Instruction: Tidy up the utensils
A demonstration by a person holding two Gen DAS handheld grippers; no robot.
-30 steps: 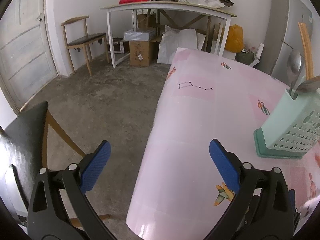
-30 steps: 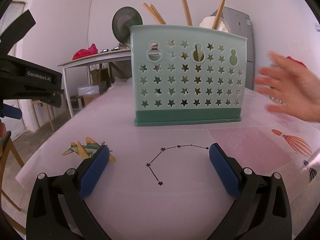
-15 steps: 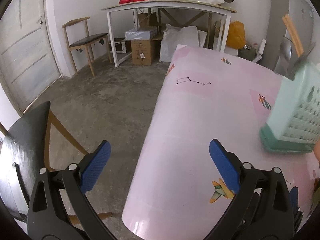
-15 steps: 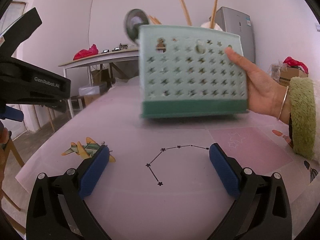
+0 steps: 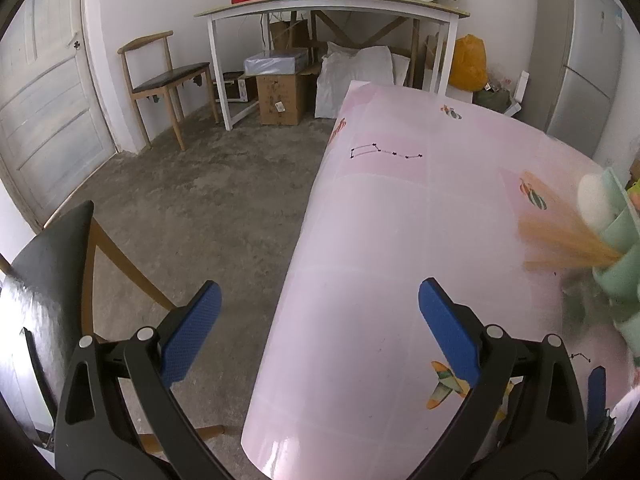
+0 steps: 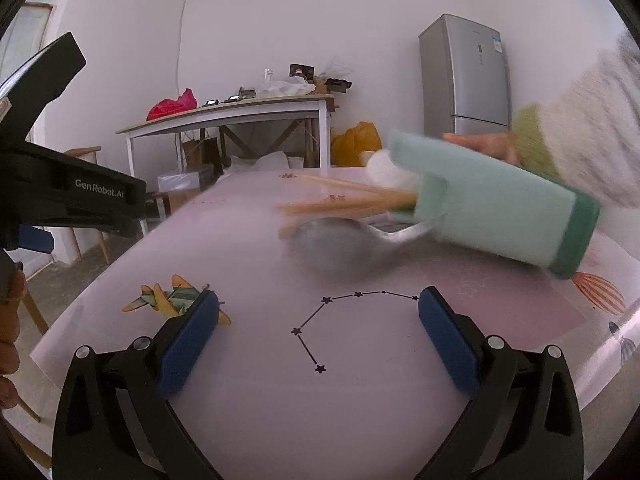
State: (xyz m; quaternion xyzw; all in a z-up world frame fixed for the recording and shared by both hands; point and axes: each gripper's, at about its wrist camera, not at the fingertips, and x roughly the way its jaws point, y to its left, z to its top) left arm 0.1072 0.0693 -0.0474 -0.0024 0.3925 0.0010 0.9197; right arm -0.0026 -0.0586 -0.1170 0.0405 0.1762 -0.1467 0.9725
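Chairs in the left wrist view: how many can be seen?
2. One wooden chair with a dark seat stands by the far wall, between the door and the white table. The other chair is close by at lower left, partly behind the left gripper.

The tabletop (image 6: 248,392) wears a pale pink cloth printed with a line of stars (image 6: 320,320), a little aeroplane (image 6: 168,300) and a striped balloon (image 6: 600,292). Blurred chopsticks (image 6: 340,204) and a large metal spoon (image 6: 332,240) lie spilling onto it; whether they touch it is unclear.
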